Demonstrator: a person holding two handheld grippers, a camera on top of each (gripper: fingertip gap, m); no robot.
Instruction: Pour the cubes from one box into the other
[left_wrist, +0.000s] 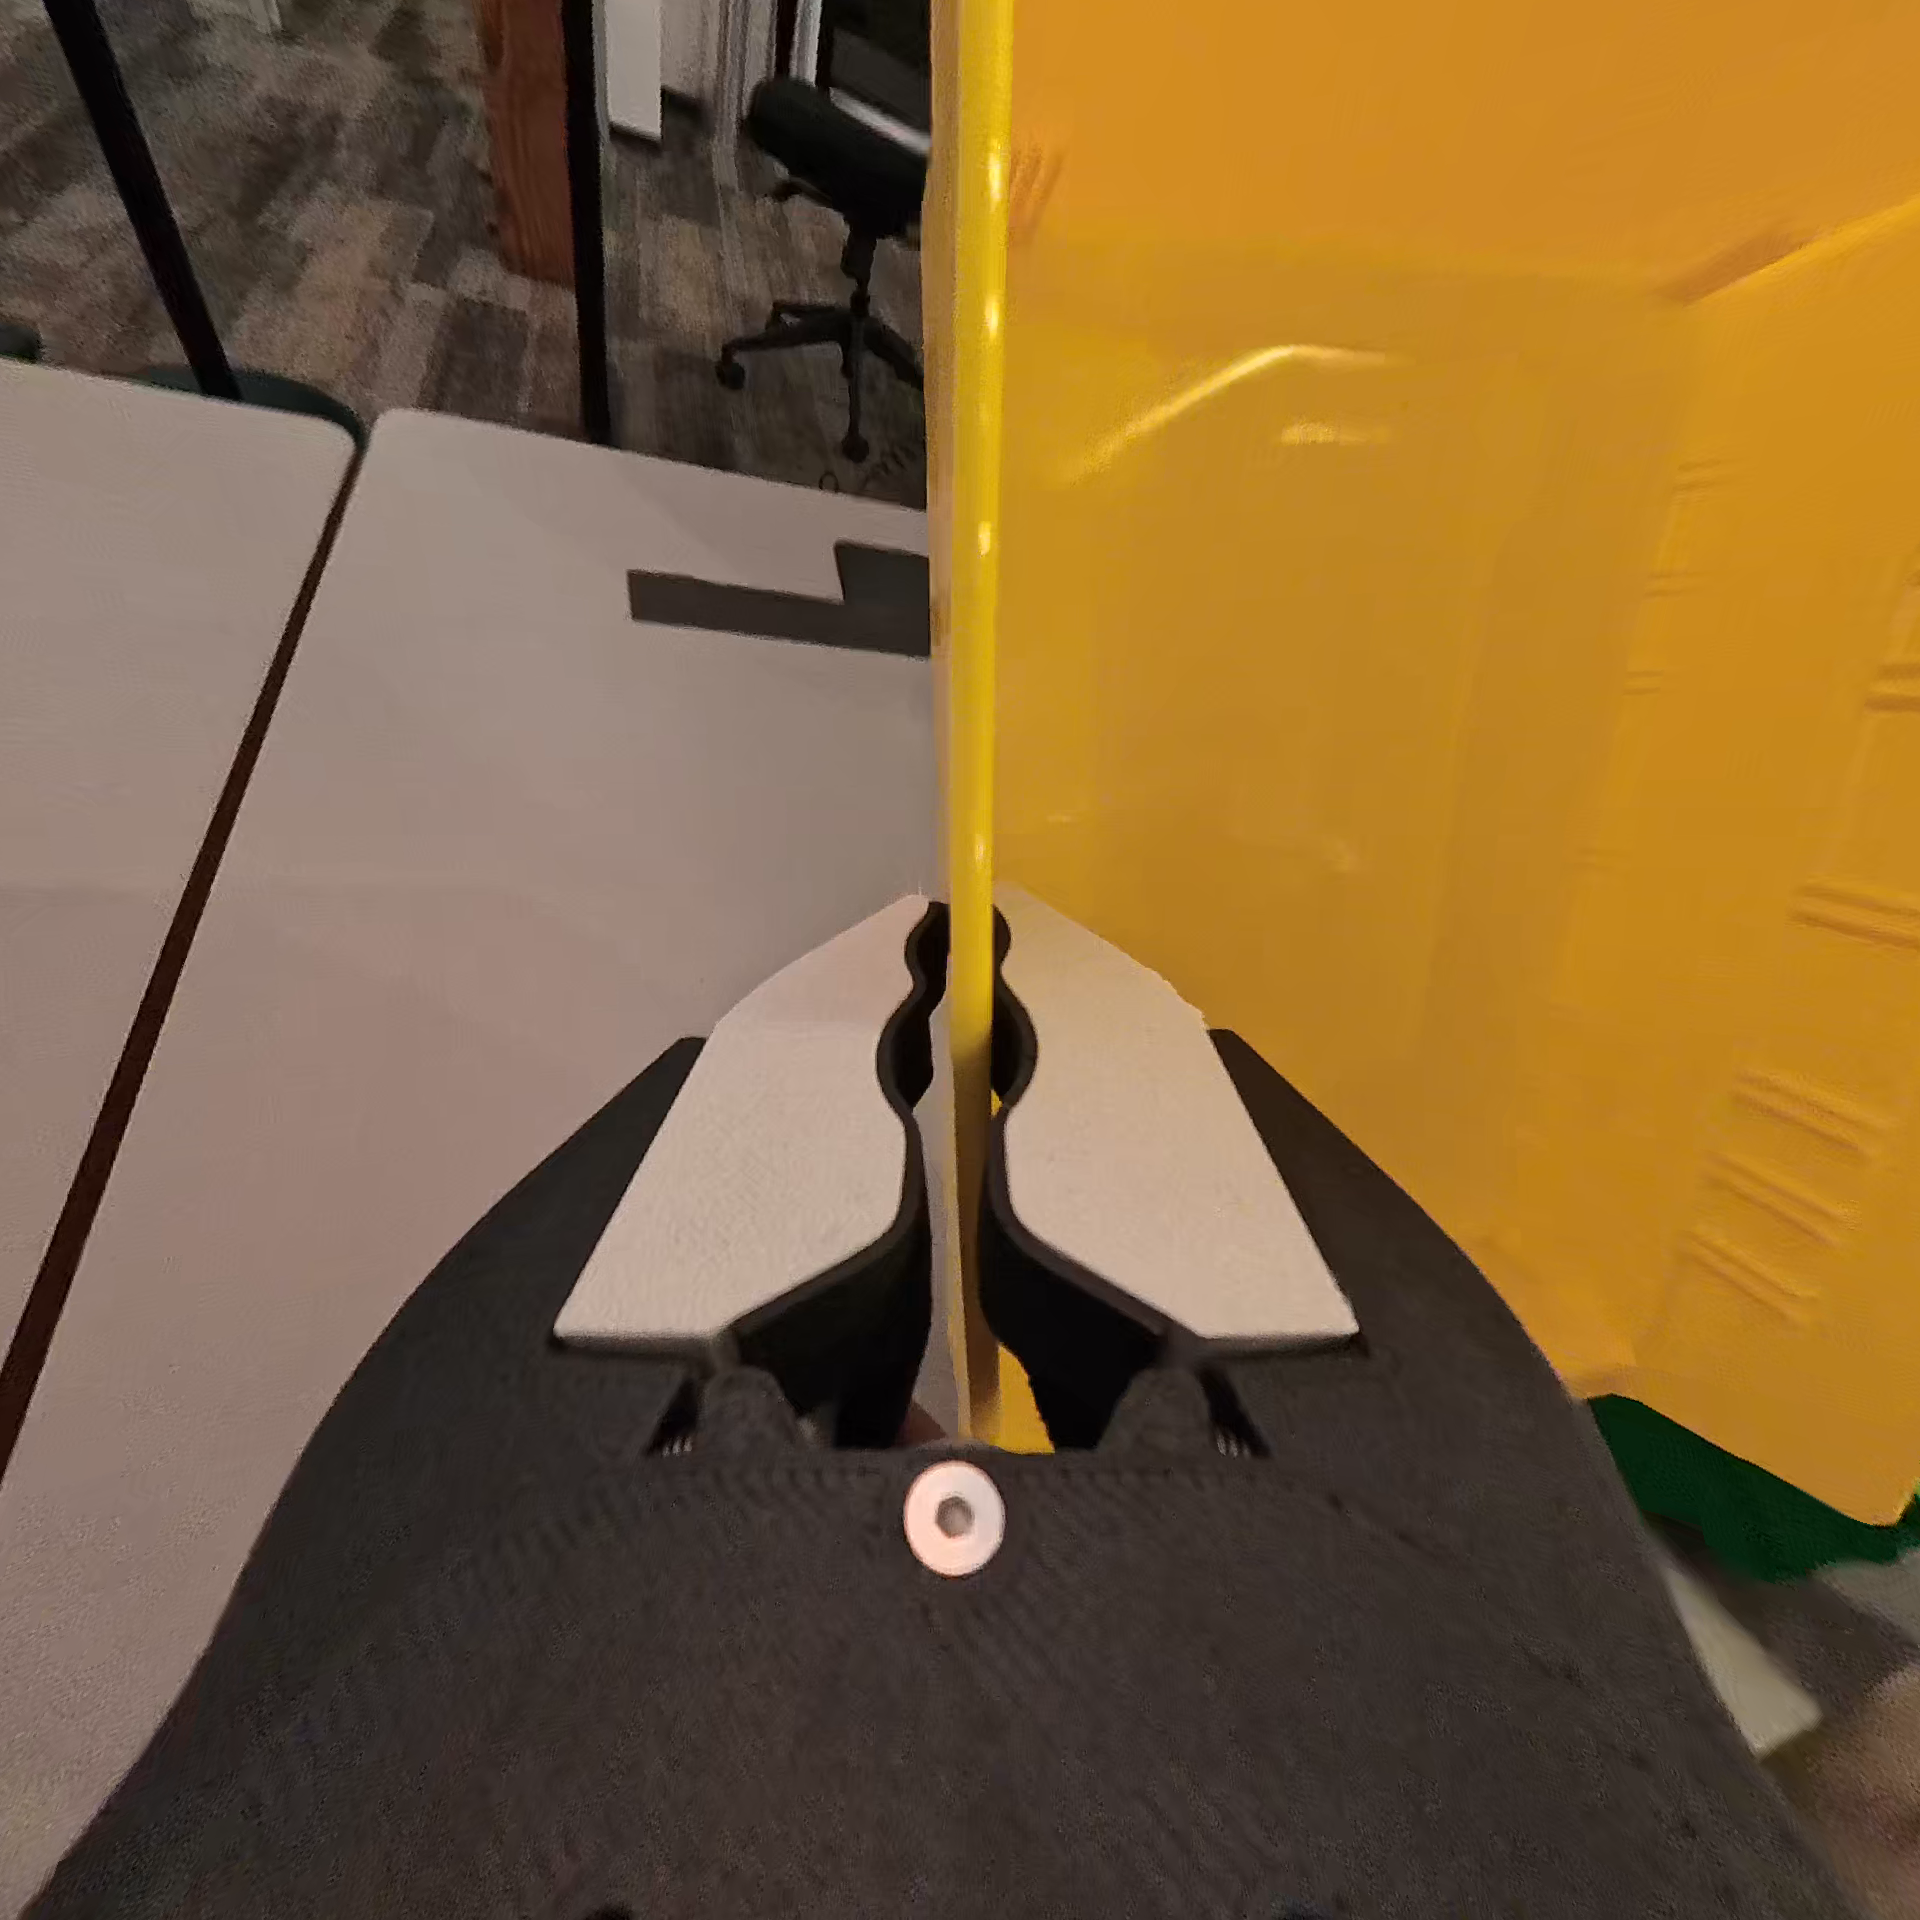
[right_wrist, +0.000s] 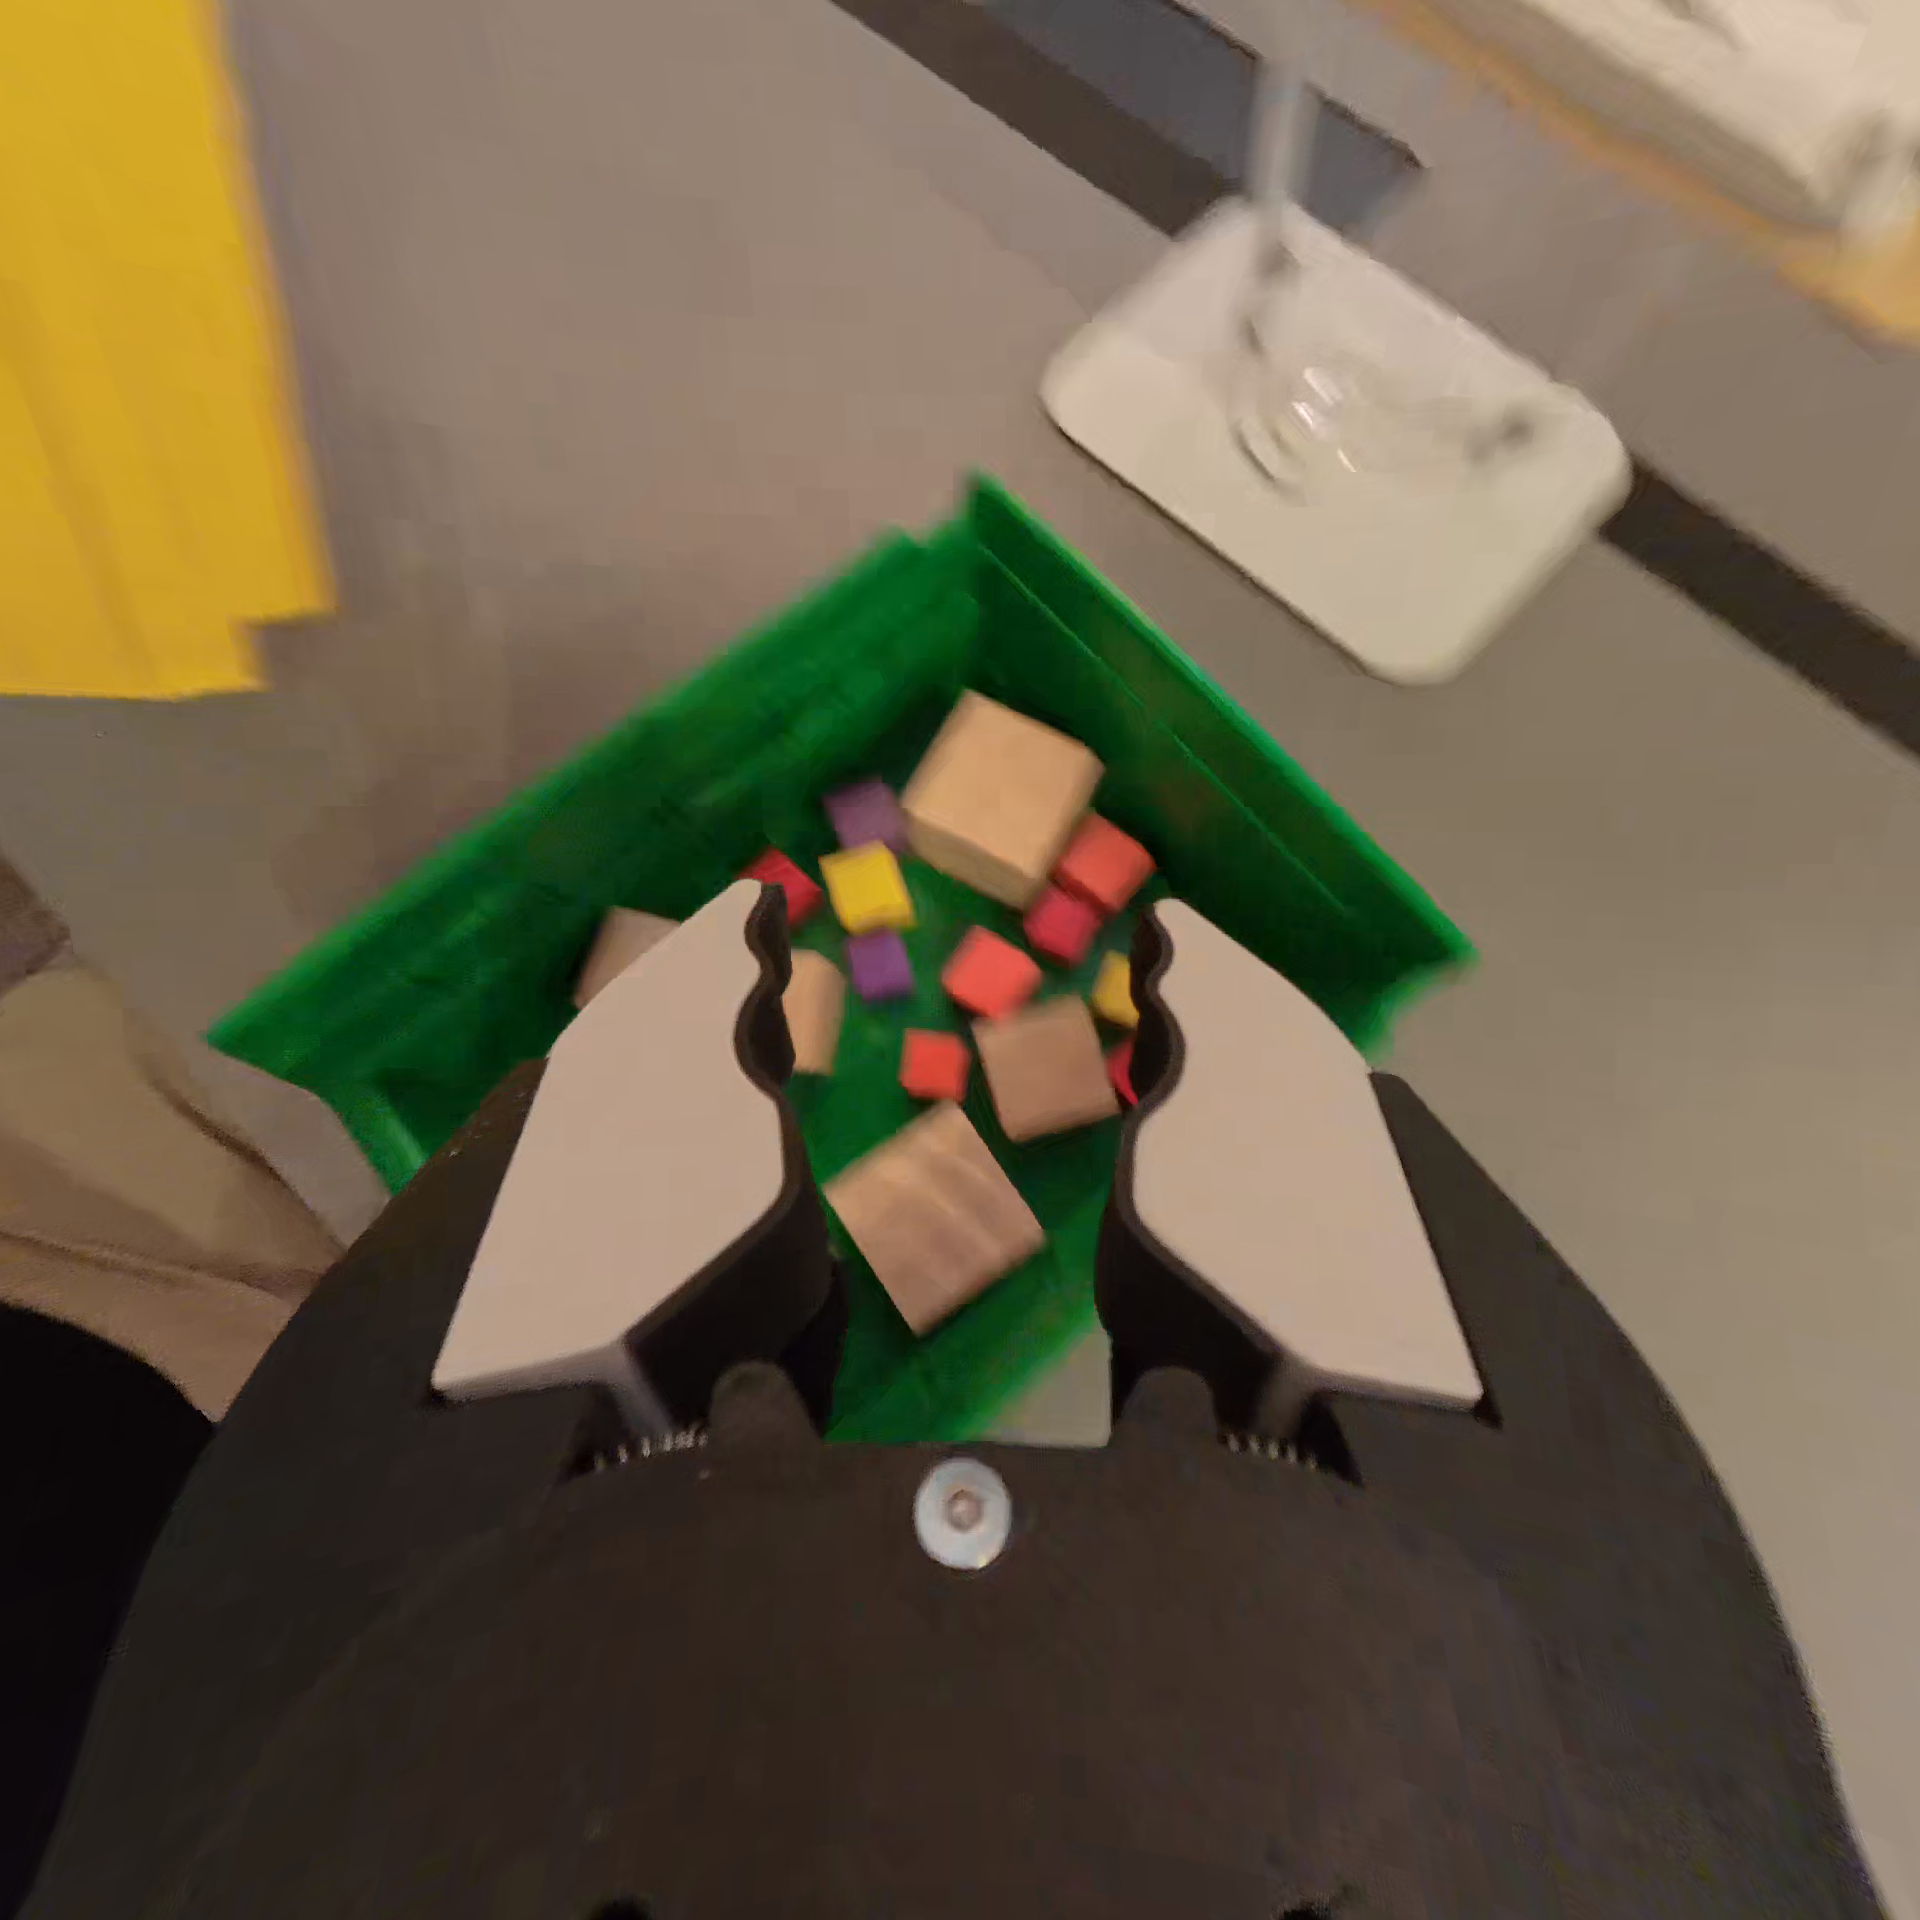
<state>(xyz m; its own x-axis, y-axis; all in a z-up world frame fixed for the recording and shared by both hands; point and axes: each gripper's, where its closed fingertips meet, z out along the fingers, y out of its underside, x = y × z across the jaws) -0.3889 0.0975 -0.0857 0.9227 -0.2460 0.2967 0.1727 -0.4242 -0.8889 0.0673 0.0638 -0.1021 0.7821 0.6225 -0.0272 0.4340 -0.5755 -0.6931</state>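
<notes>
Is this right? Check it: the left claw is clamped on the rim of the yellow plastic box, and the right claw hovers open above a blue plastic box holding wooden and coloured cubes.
One detail is wrong. In the right wrist view, the box under the open right claw is a green plastic box, not blue. The rest stands: the left claw is clamped on the yellow plastic box rim, and wooden and coloured cubes lie in the green one.

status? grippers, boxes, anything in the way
Left gripper shut on yellow box rim, box lifted. Right gripper open over green box, cubes inside. White tray with glass cup beyond green box, apart.
</notes>
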